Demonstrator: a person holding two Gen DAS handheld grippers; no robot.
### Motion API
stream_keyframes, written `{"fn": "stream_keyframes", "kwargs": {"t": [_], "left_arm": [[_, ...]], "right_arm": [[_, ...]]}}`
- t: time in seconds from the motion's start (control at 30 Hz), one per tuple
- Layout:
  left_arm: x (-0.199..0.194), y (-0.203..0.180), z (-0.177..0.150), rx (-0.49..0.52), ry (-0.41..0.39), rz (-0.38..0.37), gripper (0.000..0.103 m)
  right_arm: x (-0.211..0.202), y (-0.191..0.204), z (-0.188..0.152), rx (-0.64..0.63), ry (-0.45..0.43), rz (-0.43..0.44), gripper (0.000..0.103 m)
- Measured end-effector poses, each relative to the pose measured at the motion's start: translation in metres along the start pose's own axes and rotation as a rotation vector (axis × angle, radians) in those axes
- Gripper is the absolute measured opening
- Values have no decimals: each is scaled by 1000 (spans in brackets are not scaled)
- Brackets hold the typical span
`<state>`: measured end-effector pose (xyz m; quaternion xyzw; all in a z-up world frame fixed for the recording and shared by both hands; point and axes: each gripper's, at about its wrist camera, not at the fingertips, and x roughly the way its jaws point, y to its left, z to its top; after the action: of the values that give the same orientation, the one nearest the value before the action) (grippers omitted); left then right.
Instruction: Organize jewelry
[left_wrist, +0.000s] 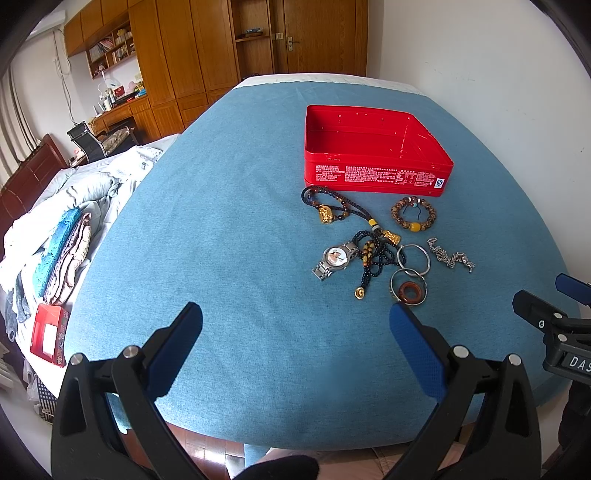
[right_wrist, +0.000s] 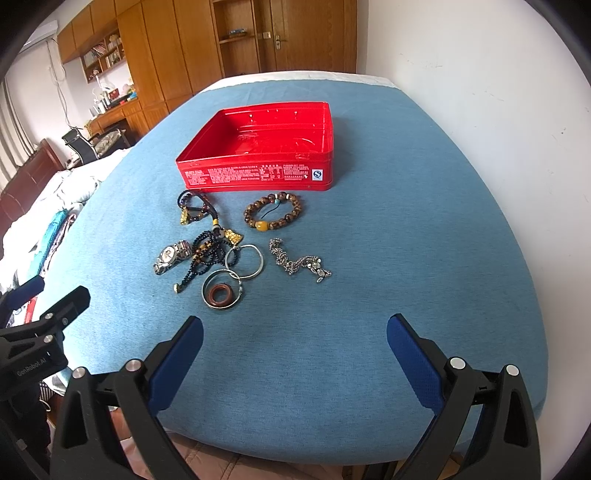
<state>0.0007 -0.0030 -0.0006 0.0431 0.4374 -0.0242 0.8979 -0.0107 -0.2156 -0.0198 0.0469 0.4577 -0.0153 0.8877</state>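
On the blue cloth tabletop (right_wrist: 369, 258) I see an open red metal box (right_wrist: 266, 147) with nothing in it. Just in front of it lies the jewelry: a brown bead bracelet (right_wrist: 272, 213), a silver chain (right_wrist: 297, 263), a silver watch (right_wrist: 171, 256), black bead strings (right_wrist: 207, 254) and silver rings (right_wrist: 245, 261). My left tongs (left_wrist: 295, 332) and right tongs (right_wrist: 295, 339) are both wide open, holding nothing, hanging near the front edge.

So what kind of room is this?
Probably a bedroom at someone's home. There's a bed with rumpled bedding, tall wooden wardrobes and a desk with shelves. The jewelry and red tin sit on a blue cloth-covered table.
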Motion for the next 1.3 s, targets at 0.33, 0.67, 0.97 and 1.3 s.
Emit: {"fn": "stream_keyframes", "kwargs": {"t": [0.33, 0.67, 0.97, 1.3], "left_arm": [[0, -1, 0, -1, 1, 1, 100], [-1, -1, -1, -1, 2, 1, 100], [-1, -1, -1, -1, 3, 0, 100], [-1, -1, -1, -1, 4, 0, 100]], "right_arm": [[0, 0, 0, 1, 1, 0, 99], [1, 1, -1, -1, -1, 2, 99], [1, 1, 0, 0, 0, 2, 99], [2, 2, -1, -1, 1, 3, 99]]}}
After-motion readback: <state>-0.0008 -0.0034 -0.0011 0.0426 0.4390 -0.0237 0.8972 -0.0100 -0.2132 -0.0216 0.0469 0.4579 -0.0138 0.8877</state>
